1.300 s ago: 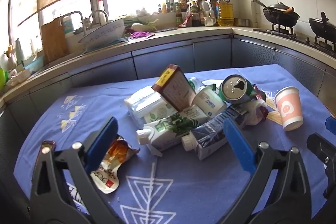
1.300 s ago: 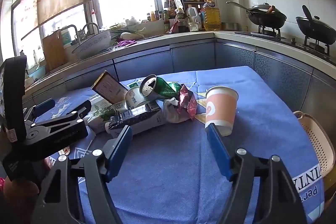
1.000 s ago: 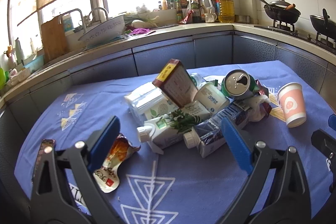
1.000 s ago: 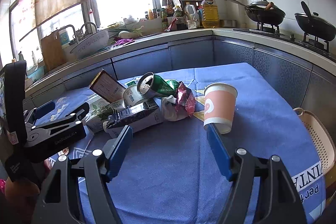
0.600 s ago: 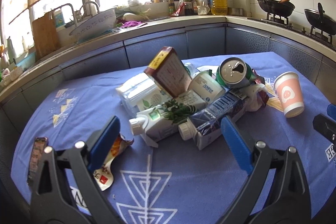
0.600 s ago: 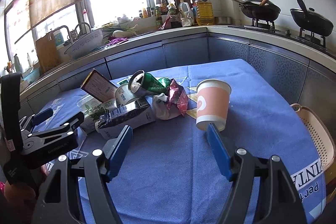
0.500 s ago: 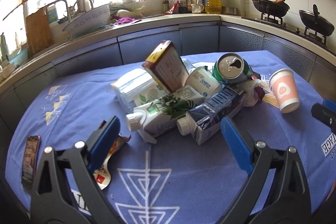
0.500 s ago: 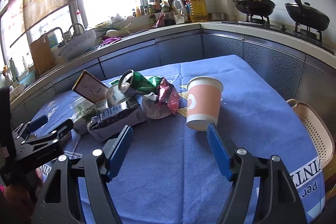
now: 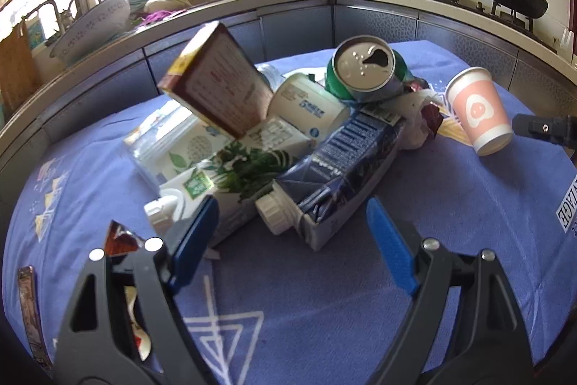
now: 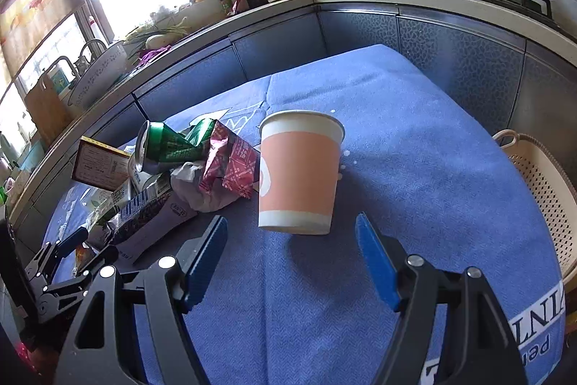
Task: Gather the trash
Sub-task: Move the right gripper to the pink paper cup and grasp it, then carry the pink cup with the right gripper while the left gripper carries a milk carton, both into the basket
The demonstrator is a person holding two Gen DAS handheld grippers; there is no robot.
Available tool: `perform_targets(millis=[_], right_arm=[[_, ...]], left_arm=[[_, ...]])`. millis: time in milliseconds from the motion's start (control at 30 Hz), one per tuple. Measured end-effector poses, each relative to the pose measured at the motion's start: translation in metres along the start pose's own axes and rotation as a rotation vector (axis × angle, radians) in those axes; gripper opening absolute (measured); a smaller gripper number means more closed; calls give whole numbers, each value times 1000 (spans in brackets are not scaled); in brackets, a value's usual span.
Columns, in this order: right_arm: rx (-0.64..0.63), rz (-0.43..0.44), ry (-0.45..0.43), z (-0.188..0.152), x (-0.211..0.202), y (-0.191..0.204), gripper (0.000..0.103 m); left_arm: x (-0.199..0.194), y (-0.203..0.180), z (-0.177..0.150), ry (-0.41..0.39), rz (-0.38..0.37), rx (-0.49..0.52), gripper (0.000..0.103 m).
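Observation:
A heap of trash lies on the blue tablecloth [image 9: 450, 204]: a dark blue milk carton [image 9: 342, 165], a white leaf-print carton [image 9: 223, 183], a brown box [image 9: 216, 89], a white tub [image 9: 306, 107] and a green can [image 9: 364, 69]. My left gripper [image 9: 292, 222] is open, its fingers either side of the blue carton's capped end, not touching. A pink paper cup [image 10: 299, 172] stands upright just ahead of my open right gripper [image 10: 290, 237]; the cup also shows in the left wrist view [image 9: 476, 110]. A red wrapper [image 10: 230, 161] lies left of the cup.
A cream perforated basket [image 10: 541, 190] sits off the table's right edge. A foil snack wrapper [image 9: 122, 240] lies under my left finger, and a phone [image 9: 29, 305] lies at the table's left edge. Kitchen counter, sink and woks ring the table behind.
Both grippers have moved forward and down. The blue carton now lies between my left fingers and the cup is much closer to my right gripper. Both stayed open.

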State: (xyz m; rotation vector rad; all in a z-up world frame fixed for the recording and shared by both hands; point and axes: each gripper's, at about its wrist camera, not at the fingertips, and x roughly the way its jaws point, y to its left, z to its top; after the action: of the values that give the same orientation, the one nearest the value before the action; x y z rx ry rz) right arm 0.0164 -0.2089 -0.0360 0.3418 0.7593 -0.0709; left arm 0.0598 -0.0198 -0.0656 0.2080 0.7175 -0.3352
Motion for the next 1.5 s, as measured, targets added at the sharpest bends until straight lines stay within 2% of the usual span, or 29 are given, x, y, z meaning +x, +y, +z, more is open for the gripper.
perform_targets(millis=[167,233,267,300,333,367,433,467,500,533,700,733,800,833,967,1133,1333,1500], right_arm=[[5,-12,58,17,33,-3,73],[10,-6,73,20,42,-5,70],[6,4,87,21,46,-5,62],[12,21,101,21,48,-7,58],[27,34,103,21,47,-9,58],[33,44,100,19,44,-12,58],[30,41,91,16,38,-15,58],[29,42,93,15,36,-16,58],[29,46,99,14,37,-17,58],[31,55,106,13,38,-18,58],[44,96,111,17,41,-22,58],[52,120,120,17,40,-24,57],[75,158,121,15,35,-30,56],[85,170,110,13,30,-33,56],[89,174,42,8,3,-46,56],[113,179,17,1,-11,-68,56],[183,163,-50,6,-36,-114,56],[257,91,-112,4,-62,-167,56]], left_arm=[[20,-15,7,24,2,36,80],[24,-23,9,20,31,52,68],[25,-27,10,11,32,64,66],[23,-30,10,8,22,71,58],[19,-34,10,-4,20,81,51],[16,-36,10,-1,-2,84,49],[13,-40,10,-5,-12,84,49],[15,-41,11,6,-7,85,53],[20,-43,14,24,-5,87,68],[24,-44,16,39,-3,85,73],[39,-57,24,50,7,106,72],[41,-59,25,52,23,110,65],[39,-61,25,51,20,103,61],[36,-63,24,53,9,96,57],[13,-69,19,45,-60,55,54],[-5,-87,29,58,-165,2,52],[-21,-130,59,38,-296,28,51],[-13,-181,86,45,-407,86,51]])
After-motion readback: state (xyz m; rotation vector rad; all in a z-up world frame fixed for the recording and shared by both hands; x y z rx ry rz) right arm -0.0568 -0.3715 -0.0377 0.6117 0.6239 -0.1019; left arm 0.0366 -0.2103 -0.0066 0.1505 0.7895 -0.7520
